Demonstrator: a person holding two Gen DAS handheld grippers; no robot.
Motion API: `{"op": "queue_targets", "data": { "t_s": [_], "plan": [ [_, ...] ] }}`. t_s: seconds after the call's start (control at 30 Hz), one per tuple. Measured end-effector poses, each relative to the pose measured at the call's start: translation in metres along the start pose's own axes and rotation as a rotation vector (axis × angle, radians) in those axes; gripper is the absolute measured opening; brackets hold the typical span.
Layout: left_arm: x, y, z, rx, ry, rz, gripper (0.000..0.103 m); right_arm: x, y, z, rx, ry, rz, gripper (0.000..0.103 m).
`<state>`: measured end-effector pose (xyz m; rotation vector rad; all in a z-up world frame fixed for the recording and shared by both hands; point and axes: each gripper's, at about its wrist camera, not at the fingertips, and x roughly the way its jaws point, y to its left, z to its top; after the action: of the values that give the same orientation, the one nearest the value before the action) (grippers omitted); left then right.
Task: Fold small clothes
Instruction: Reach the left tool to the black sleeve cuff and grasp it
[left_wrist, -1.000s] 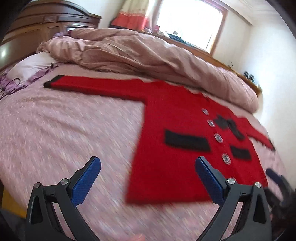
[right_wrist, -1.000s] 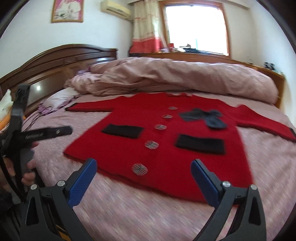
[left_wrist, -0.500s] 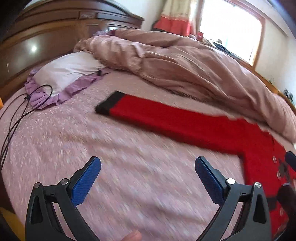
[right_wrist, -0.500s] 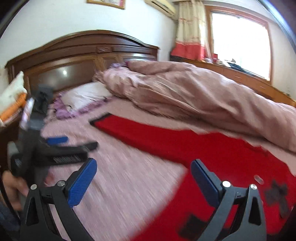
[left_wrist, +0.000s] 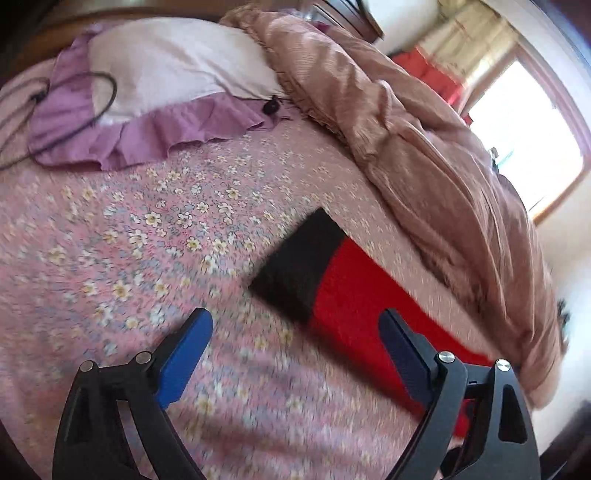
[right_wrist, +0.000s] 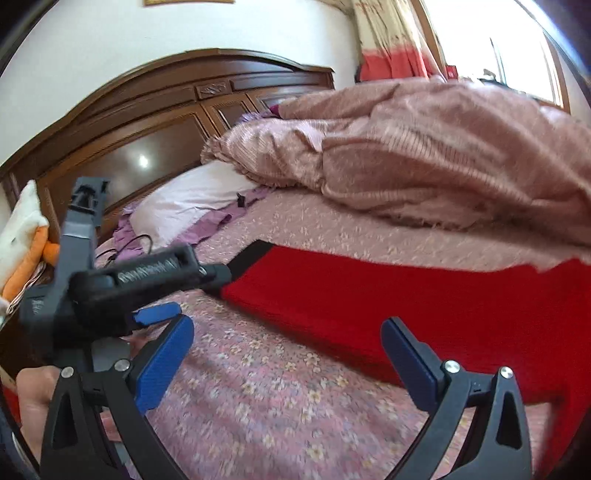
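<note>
A red cardigan lies flat on the pink floral bed sheet (left_wrist: 147, 229). Its left sleeve (left_wrist: 354, 295) ends in a black cuff (left_wrist: 299, 262). My left gripper (left_wrist: 295, 350) is open and empty, just short of the cuff. In the right wrist view the sleeve (right_wrist: 369, 291) and cuff (right_wrist: 247, 258) stretch across the middle. My right gripper (right_wrist: 288, 354) is open and empty above the sheet, near the sleeve's near edge. The left gripper (right_wrist: 155, 314) shows there at the left, beside the cuff.
A bunched pink duvet (left_wrist: 424, 140) lies behind the sleeve. A white pillow with a purple frill (left_wrist: 166, 74) and black cables (left_wrist: 74, 110) lie near the wooden headboard (right_wrist: 147, 122). A window (right_wrist: 498, 44) is at the back right.
Both grippers have swung left from the cardigan's body to its left sleeve. The left gripper has closed in on the black cuff. Both stay open.
</note>
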<state>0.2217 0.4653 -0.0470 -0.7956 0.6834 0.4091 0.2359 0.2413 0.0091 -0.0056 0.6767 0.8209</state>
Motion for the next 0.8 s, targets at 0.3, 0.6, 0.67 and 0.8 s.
{"op": "queue_targets", "data": {
  "t_s": [0.3, 0.6, 0.67, 0.8],
  "plan": [
    [0.024, -0.017, 0.002, 0.045, -0.052, 0.051, 0.041, 0.043, -0.005, 0.007, 0.030, 0.065, -0.064, 0.103],
    [0.018, -0.016, -0.003, 0.039, -0.081, -0.027, 0.002, 0.056, 0.020, 0.007, -0.108, 0.109, -0.147, 0.103],
    [0.011, -0.017, -0.003, 0.044, -0.097, -0.039, 0.002, 0.052, 0.022, 0.007, -0.118, 0.089, -0.132, 0.103],
    [0.005, -0.031, -0.002, 0.101, -0.111, -0.014, 0.002, 0.047, 0.016, 0.008, -0.092, 0.064, -0.097, 0.103]
  ]
}}
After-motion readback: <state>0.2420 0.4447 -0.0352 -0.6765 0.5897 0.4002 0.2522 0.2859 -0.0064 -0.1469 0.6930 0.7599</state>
